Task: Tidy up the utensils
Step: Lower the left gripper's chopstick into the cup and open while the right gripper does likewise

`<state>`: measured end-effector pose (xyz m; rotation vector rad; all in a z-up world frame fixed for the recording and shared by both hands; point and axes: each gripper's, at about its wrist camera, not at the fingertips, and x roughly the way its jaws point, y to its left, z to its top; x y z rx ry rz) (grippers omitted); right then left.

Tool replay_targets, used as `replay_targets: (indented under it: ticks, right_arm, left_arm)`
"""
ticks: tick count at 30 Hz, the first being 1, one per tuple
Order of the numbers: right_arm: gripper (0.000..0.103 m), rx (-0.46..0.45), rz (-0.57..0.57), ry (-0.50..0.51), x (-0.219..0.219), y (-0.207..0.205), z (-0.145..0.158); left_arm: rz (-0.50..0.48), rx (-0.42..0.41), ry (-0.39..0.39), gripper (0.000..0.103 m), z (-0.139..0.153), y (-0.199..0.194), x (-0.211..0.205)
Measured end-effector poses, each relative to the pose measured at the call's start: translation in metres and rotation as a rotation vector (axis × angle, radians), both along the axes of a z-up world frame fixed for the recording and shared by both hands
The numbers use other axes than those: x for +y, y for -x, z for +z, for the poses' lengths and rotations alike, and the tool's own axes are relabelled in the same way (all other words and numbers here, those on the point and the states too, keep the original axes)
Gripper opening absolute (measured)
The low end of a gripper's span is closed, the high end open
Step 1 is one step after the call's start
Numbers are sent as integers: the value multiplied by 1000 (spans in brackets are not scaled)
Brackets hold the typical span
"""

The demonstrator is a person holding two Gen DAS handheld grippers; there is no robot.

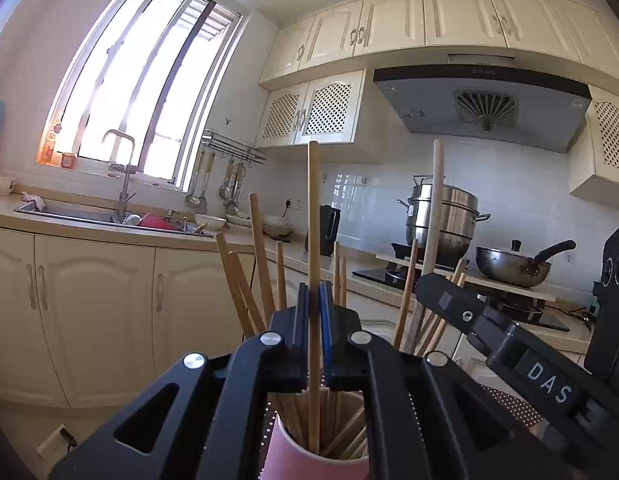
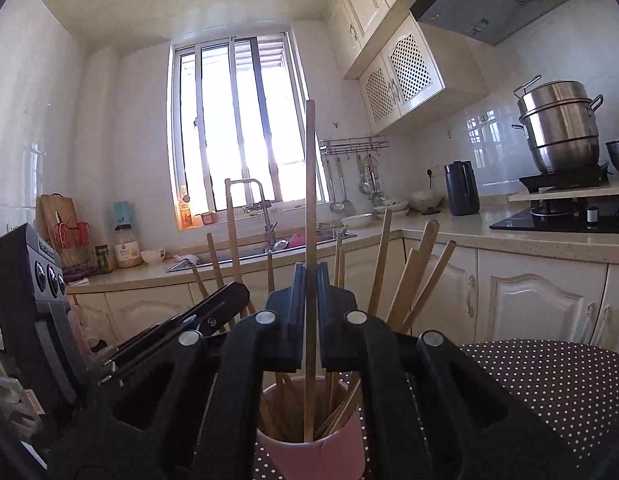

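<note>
A pink cup (image 1: 309,464) stands just below my left gripper (image 1: 314,300) and holds several wooden chopsticks. My left gripper is shut on one upright wooden chopstick (image 1: 313,208) whose lower end reaches into the cup. In the right wrist view the same pink cup (image 2: 313,460) sits below my right gripper (image 2: 309,284), which is shut on another upright chopstick (image 2: 310,184) with its lower end in the cup. The right gripper's body (image 1: 509,344) shows at the right of the left wrist view, close beside the cup.
The cup stands on a dark polka-dot cloth (image 2: 549,384). Behind are cream cabinets (image 1: 89,312), a sink with a tap (image 1: 121,184), a steel steamer pot (image 1: 441,216) and a wok (image 1: 513,266) on the stove, and a dark kettle (image 2: 461,188).
</note>
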<state>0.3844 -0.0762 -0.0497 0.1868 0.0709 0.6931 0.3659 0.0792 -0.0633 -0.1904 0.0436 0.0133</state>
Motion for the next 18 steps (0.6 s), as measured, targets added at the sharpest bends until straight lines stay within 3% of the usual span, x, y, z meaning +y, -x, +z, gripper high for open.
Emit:
replay_targets:
  ticks: [11,18]
  right_arm:
    - [6,49,-21,119,9,19,-21]
    - [6,96,-27,136,11,20,-33]
  left_arm:
    - [-37,130,-39,6,-20,15,-3]
    - [-39,177,-88,6,-23,20,-4]
